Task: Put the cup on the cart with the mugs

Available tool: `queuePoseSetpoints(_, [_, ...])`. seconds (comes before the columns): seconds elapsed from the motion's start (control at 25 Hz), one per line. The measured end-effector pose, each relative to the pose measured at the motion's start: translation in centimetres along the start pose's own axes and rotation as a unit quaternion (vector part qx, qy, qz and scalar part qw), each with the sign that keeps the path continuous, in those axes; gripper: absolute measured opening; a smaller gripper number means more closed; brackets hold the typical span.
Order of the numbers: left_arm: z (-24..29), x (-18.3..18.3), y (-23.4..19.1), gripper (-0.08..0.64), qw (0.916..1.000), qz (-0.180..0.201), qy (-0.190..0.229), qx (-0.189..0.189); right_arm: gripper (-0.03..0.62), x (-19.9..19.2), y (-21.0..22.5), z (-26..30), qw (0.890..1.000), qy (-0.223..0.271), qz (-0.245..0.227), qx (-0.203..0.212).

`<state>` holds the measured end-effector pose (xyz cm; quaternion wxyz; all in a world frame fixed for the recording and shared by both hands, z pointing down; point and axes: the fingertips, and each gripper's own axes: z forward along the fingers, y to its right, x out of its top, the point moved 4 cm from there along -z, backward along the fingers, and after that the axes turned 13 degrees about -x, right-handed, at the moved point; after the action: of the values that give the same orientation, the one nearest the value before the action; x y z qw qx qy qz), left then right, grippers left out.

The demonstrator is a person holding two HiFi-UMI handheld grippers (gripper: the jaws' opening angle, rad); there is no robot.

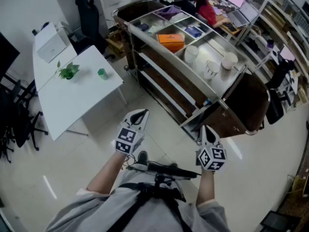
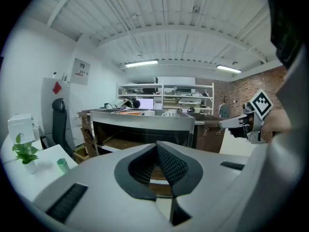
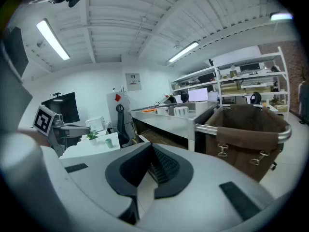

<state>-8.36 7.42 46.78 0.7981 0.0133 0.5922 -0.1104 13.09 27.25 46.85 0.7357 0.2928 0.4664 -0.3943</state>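
A small green cup (image 1: pixel 102 73) stands on the white table (image 1: pixel 72 100) at the left; it also shows as the green cup (image 2: pixel 63 165) and the green cup (image 3: pixel 109 142). The steel cart (image 1: pixel 159 57) holds white mugs (image 1: pixel 211 69) in its right-hand top compartment, and the mugs (image 3: pixel 181 111) show from the side. My left gripper (image 1: pixel 140 114) and right gripper (image 1: pixel 203 129) hang over the floor in front of the cart, both far from the cup. The left gripper (image 2: pixel 157 145) is shut and empty. The right gripper (image 3: pixel 149 150) is shut and empty too.
A potted plant (image 1: pixel 67 71) and a white box (image 1: pixel 50 45) share the table with the cup. An orange box (image 1: pixel 170 41) lies in the cart's top tray. A brown bag (image 3: pixel 251 129) hangs on the cart's end. Black chairs (image 1: pixel 14 124) stand at the left, and a person sits behind the cart.
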Motion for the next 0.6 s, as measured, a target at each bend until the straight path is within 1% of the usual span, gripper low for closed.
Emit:
queuePoseSetpoints(0.12, [-1.8,-0.3,-2.9,0.003,1.0000,0.001,0.000,0.009,0.009,0.4,-3.7,1.9,1.000,0.002,-0.004,0.017])
queuePoseSetpoints(0.36, [-5.4,-0.9,-8.3,0.003,0.9993,-0.005,0.006,0.037,0.009,1.4,-11.6,5.4,0.997,0.002,-0.027,0.071])
queuePoseSetpoints(0.6, [-7.5,-2.7,-12.8,0.003,0.9964,-0.037,0.012,0.075,0.009,2.0,-17.9,9.1,0.990,-0.017,-0.061,0.127])
